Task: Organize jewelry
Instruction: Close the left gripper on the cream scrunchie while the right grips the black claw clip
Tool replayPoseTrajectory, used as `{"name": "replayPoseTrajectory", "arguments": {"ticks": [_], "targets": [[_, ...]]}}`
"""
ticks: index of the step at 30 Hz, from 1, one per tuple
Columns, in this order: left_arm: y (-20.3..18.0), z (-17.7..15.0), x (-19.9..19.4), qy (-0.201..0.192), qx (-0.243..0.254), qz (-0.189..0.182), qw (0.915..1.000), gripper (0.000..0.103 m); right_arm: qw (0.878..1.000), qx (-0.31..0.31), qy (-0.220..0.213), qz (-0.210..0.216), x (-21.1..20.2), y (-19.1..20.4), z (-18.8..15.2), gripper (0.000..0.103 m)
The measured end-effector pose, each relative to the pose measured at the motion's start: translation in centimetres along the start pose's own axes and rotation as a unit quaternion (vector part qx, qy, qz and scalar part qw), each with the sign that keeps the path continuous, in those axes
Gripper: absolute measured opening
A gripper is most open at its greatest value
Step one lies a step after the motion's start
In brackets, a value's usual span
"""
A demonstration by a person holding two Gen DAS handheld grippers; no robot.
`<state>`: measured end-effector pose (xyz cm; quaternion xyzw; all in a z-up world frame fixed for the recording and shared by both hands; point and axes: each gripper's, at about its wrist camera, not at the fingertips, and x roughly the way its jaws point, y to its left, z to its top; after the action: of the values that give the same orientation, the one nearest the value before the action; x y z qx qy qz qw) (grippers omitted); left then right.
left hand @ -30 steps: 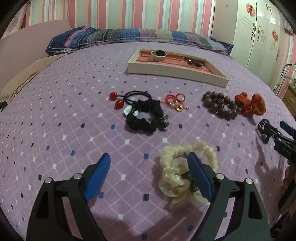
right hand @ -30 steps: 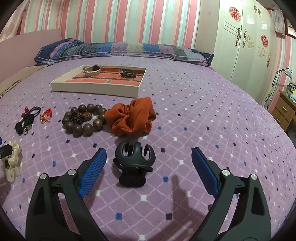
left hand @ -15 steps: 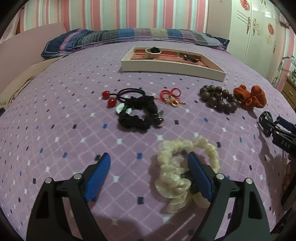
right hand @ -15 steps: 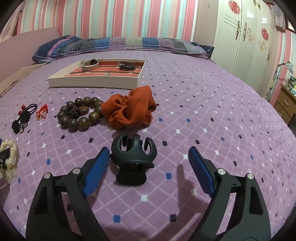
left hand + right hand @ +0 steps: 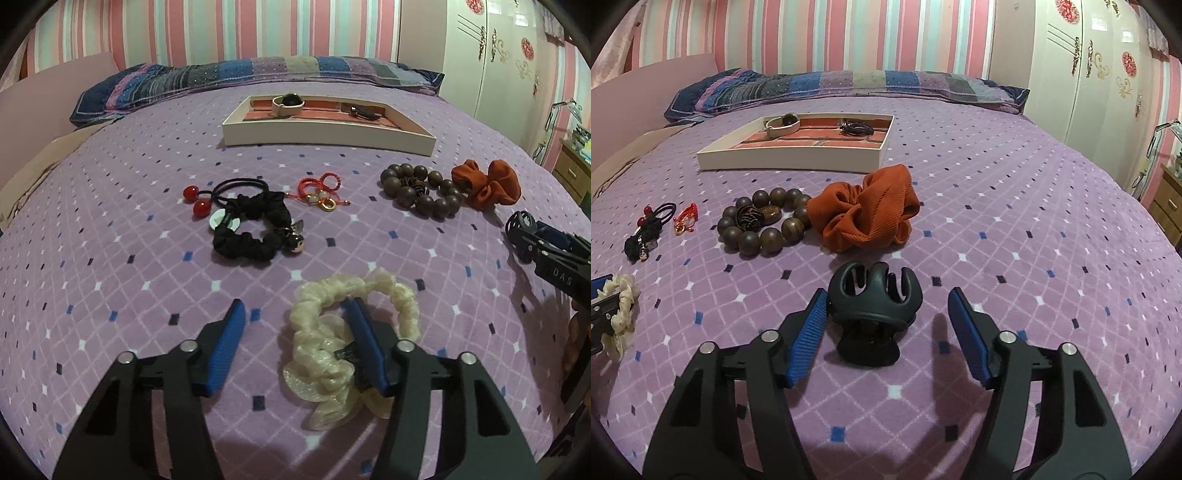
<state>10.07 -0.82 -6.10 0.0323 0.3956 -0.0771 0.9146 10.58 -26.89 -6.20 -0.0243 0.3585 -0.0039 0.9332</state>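
Left wrist view: left tongs (image 5: 295,332) released, right pad inside cream scrunchie (image 5: 351,339) on the bed (image 5: 110,258); pinch its near band (soft, will squash)
Right wrist view: right tongs (image 5: 886,325) released, straddling black claw clip (image 5: 873,310); centre before clenching, tray (image 5: 798,158) lies beyond

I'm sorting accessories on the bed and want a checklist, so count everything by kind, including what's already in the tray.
Scrunchies: 3 (cream, black, orange)
Hair tie with red balls: 1
Red cord charm: 1
Wooden bead bracelet: 1
Black claw clip: 1
In the tray: watch 1, small dark item 1
Total: 9
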Motion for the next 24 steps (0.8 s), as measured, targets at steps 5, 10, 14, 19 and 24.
{"name": "replayPoseTrajectory", "arguments": {"ticks": [5,10,14,19,24], "targets": [[-0.02,0.1,-0.04,0.0,-0.002,-0.006,1.0,0.045,1.0,0.005,0.004,0.007,0.11,-0.07,-0.09,0.053],[-0.11,0.18,-0.03,-0.003,-0.003,-0.011,0.9999,0.033,1.0,0.0,0.002,0.008,0.05,0.06,-0.07,0.048],[-0.15,0.21,-0.08,-0.003,-0.003,-0.012,0.9999,0.029,1.0,0.002,0.001,0.01,-0.04,0.13,-0.07,0.048],[-0.26,0.2,-0.01,-0.004,-0.002,-0.013,0.9999,0.026,1.0,0.003,-0.001,0.01,-0.21,0.06,-0.09,0.048],[-0.21,0.25,0.02,-0.004,-0.005,-0.016,0.9998,0.025,1.0,0.003,-0.002,0.009,-0.26,0.03,-0.1,0.048]]}}
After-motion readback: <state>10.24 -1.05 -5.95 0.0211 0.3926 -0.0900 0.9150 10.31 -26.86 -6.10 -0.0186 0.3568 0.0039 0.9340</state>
